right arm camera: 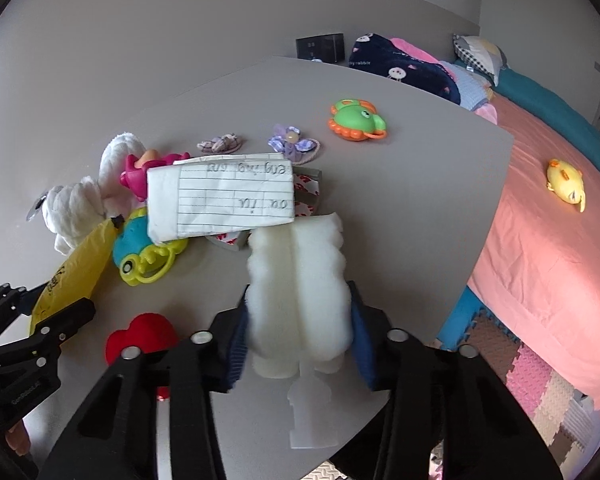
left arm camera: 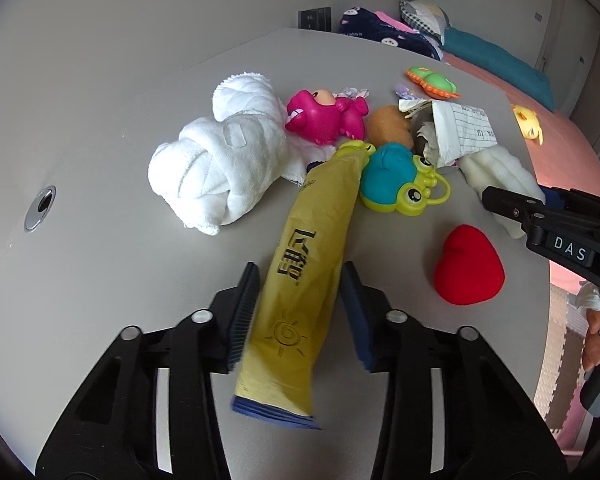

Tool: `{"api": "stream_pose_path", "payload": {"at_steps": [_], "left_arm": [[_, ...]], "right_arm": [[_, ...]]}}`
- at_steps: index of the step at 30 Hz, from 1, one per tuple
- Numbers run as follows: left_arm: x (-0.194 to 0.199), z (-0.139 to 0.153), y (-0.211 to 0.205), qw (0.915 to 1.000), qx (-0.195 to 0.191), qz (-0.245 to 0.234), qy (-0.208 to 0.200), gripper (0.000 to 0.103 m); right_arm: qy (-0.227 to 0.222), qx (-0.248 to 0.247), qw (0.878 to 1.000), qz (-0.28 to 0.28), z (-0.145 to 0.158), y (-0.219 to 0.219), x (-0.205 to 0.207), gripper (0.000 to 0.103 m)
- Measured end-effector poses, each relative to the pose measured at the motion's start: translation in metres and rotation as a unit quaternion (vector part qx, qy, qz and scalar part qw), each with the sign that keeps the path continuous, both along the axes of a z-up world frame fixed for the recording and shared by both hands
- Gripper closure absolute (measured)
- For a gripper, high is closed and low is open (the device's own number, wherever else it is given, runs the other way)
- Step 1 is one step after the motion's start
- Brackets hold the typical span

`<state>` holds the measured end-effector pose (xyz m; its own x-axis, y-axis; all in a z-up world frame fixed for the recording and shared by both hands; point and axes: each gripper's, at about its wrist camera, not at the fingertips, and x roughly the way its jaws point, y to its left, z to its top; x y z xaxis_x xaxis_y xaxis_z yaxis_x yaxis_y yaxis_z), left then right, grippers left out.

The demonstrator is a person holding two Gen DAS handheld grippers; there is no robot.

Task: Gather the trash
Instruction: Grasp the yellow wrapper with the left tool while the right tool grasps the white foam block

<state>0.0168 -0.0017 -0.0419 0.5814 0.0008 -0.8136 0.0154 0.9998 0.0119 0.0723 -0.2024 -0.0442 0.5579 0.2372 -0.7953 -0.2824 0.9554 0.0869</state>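
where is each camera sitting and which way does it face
Left wrist: rides on the left hand-held gripper, facing forward over the grey table; its fingers flank the yellow packet; the right hand-held gripper enters at right.
Right wrist: rides on the right hand-held gripper, facing table and bed; fingers flank white foam.
Shared: red heart, lined paper packet, blue-green frog toy.

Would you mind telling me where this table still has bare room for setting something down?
Bare table lies left of the white towel, around the metal grommet. Another open patch runs past the green turtle toy to the far corner. The middle is crowded: pink dinosaur, frog rattle, paper packet.
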Motion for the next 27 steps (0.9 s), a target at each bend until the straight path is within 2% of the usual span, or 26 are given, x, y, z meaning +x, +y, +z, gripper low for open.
{"api": "stream_pose_path", "payload": {"at_steps": [5, 17, 27], "left_arm": [[-0.004, 0.004, 0.003, 0.9999, -0.014, 0.003, 0.001, 0.075], [-0.027, 0.039, -0.014, 0.999, -0.005, -0.011, -0.043, 0.086], [-0.04, 0.067, -0.051, 0.996, -0.01, -0.036, -0.081, 0.088]], "right_arm": [[0.016, 0.044, 0.999, 0.0, 0.004, -0.008, -0.004, 0.067], [-0.018, 0.057, 0.998, 0.007, 0.043, -0.019, -0.037, 0.067], [-0.043, 0.069, 0.997, -0.014, 0.063, -0.056, -0.061, 0.067]]}}
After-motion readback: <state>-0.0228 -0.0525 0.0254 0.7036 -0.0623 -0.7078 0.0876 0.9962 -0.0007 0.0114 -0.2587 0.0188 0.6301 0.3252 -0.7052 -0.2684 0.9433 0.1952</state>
